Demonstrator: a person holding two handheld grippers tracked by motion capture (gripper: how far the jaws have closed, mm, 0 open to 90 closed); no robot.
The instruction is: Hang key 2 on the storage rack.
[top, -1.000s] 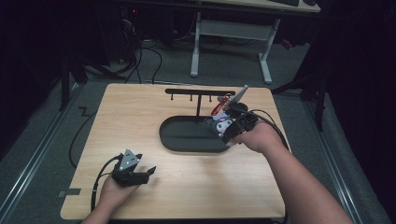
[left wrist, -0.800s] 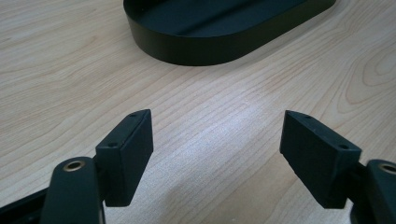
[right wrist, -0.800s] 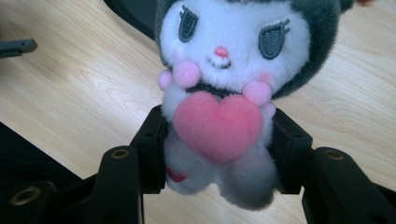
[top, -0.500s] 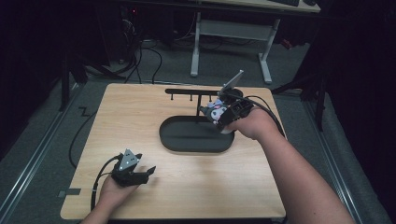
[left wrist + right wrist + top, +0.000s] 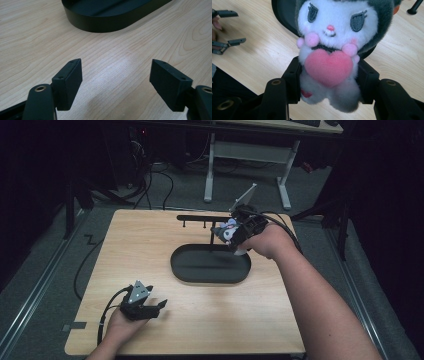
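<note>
- Plush toy (image 5: 329, 50): soft, light, squashy; best gripped at the body, below the pink heart.
- Right gripper (image 5: 329, 82) fingers half-closed, pinching its lower body, above black tray (image 5: 210, 270) far edge.
- Left gripper (image 5: 116, 82) fingers wide, empty, near side of tray.

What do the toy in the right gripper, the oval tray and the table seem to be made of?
Plush toy: soft fabric pile, probably synthetic; fuzzy surface, stitched eyes.
Oval tray: black, smooth, matte; plastic or coated metal, unclear.
Table: pale wood or wood-look laminate; grain lines, slight sheen.
</note>
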